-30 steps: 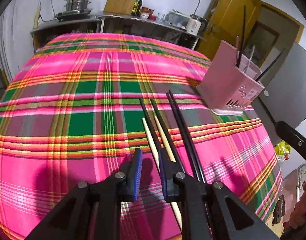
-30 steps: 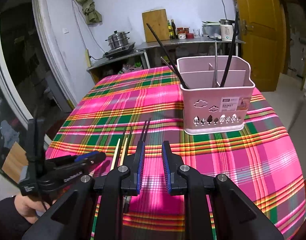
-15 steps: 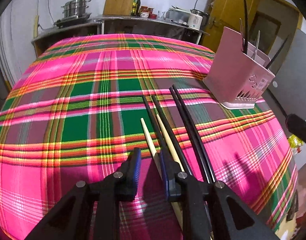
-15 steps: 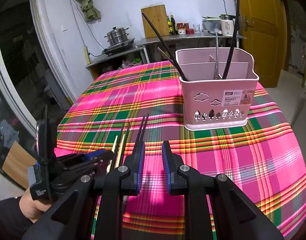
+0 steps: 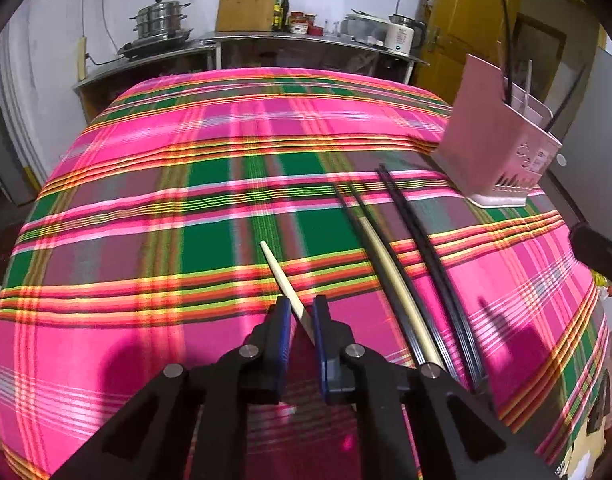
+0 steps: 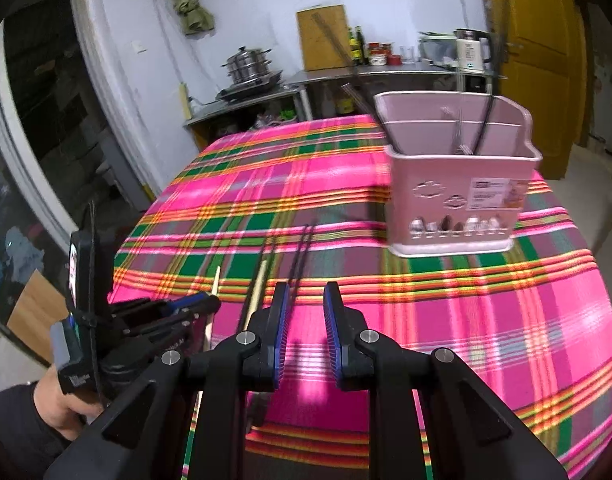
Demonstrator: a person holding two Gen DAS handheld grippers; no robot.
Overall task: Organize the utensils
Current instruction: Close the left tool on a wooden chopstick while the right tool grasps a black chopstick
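Note:
My left gripper (image 5: 299, 312) is shut on a pale wooden chopstick (image 5: 279, 274) whose tip points ahead, lifted off the plaid tablecloth (image 5: 225, 184). A second pale chopstick (image 5: 398, 288) and several black chopsticks (image 5: 418, 236) lie side by side on the cloth to its right. The pink utensil basket (image 5: 494, 152) stands at the far right with black chopsticks and a metal utensil upright in it. In the right wrist view my right gripper (image 6: 308, 304) is open and empty above the cloth, near the black chopsticks (image 6: 299, 256). The basket (image 6: 458, 196) is ahead to its right, and the left gripper (image 6: 177, 312) is at its lower left.
A steel counter (image 5: 265, 40) beyond the table holds a steamer pot (image 5: 157, 24), a cutting board, bottles and a kettle. A yellow door (image 5: 466, 20) is at the back right. The table's edges drop off on the left and right.
My left gripper has closed on one pale chopstick and lifted it away from the row, swinging left. My right gripper stayed open and shifted its view slightly left.

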